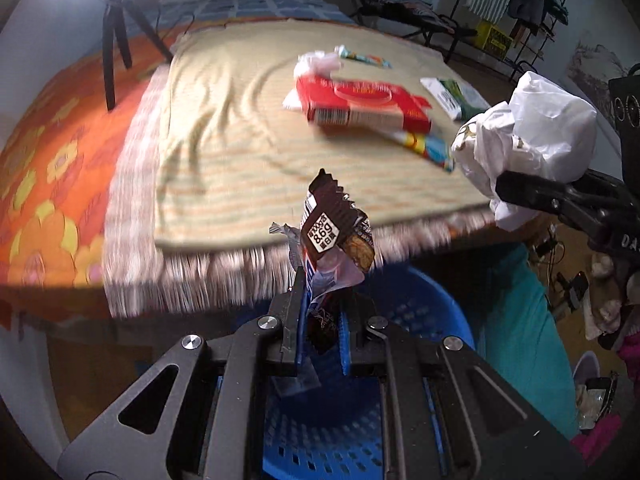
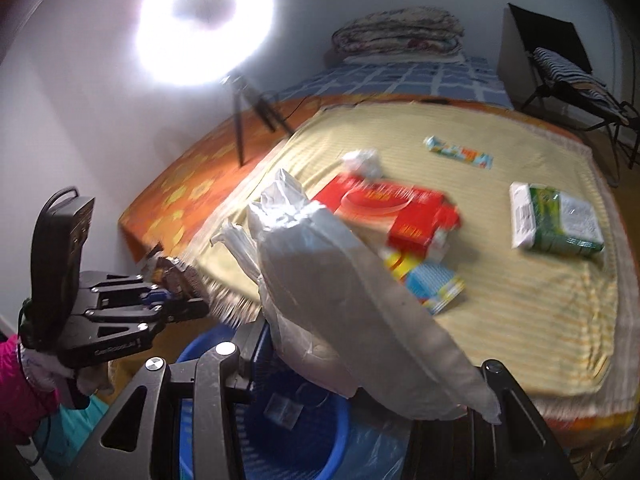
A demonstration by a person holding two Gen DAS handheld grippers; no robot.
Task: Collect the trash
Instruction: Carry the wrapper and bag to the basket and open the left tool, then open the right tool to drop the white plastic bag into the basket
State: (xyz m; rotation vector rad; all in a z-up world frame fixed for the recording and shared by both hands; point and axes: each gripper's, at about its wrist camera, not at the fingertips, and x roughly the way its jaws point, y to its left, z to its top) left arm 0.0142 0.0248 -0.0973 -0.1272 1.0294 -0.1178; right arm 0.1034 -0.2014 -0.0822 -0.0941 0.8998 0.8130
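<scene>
My left gripper [image 1: 320,312] is shut on a brown snack wrapper [image 1: 338,232] and holds it above a blue plastic basket [image 1: 424,312]. It also shows in the right wrist view [image 2: 188,292] at the left. My right gripper [image 2: 360,364] is shut on a crumpled white plastic bag [image 2: 340,292], held over the basket [image 2: 312,440]; the bag also shows in the left wrist view [image 1: 532,136]. On the yellow striped blanket [image 2: 520,312] lie a red box [image 2: 396,212], a blue-yellow packet [image 2: 432,284], a green-white pack [image 2: 556,220], a crumpled tissue [image 2: 362,162] and a long wrapper [image 2: 460,152].
The bed has an orange flowered sheet [image 1: 44,184]. A tripod [image 1: 116,36] with a ring light [image 2: 204,20] stands on its far left. A folding chair [image 2: 560,68] stands at the back right. Clothes and clutter [image 1: 600,312] lie on the floor to the right.
</scene>
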